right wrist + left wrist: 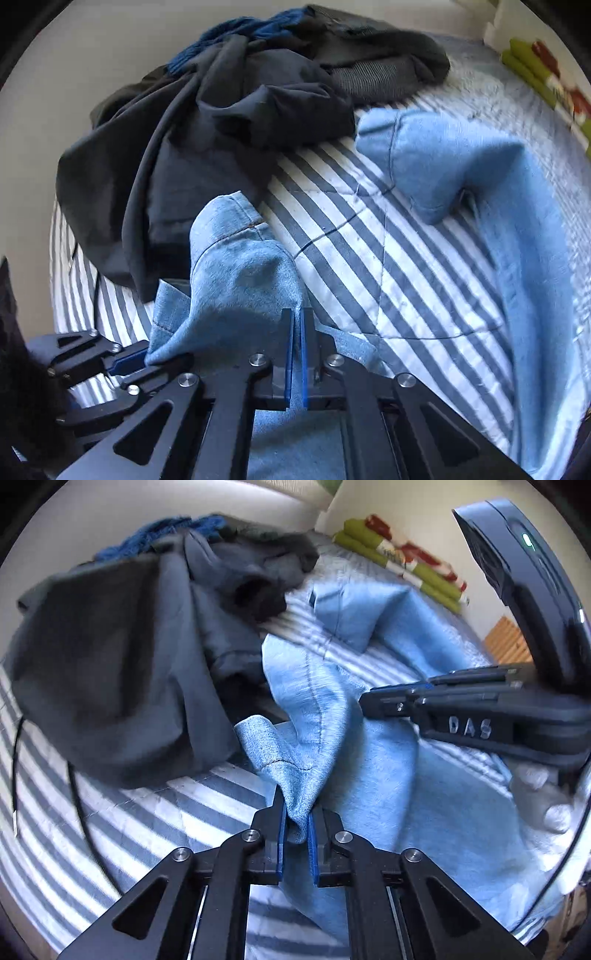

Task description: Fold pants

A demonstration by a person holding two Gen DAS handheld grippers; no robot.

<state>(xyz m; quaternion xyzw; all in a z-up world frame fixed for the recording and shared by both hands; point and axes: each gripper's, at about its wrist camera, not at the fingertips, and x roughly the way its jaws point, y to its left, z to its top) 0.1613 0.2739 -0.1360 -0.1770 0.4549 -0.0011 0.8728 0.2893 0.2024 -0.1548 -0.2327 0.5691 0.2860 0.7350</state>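
Light blue jeans (369, 775) lie crumpled across the striped bed cover (147, 812), one leg running off toward 1 o'clock in the right wrist view, the near end bunched under both tools. A heap of dark clothes (207, 155) sits just beside them at 11 o'clock, touching the raised denim fold.

Left gripper (295, 823): clamped on a pinched ridge of denim near a stitched seam; cloth fills the gap between the blue pads. Right gripper (297, 354): jaws together, a thin edge of denim seemingly caught between them; the depth of that bite cannot be told.

Step in hand, as judged: secure two points of one end, then lift and spread.

Notes for doing it well:
- Raise both ends together, evenly, so neither pinch slips.
- Draw away from the dark heap, toward 5 o'clock, to avoid dragging it along.
- Pull the two holds apart until the edge is taut before laying flat.
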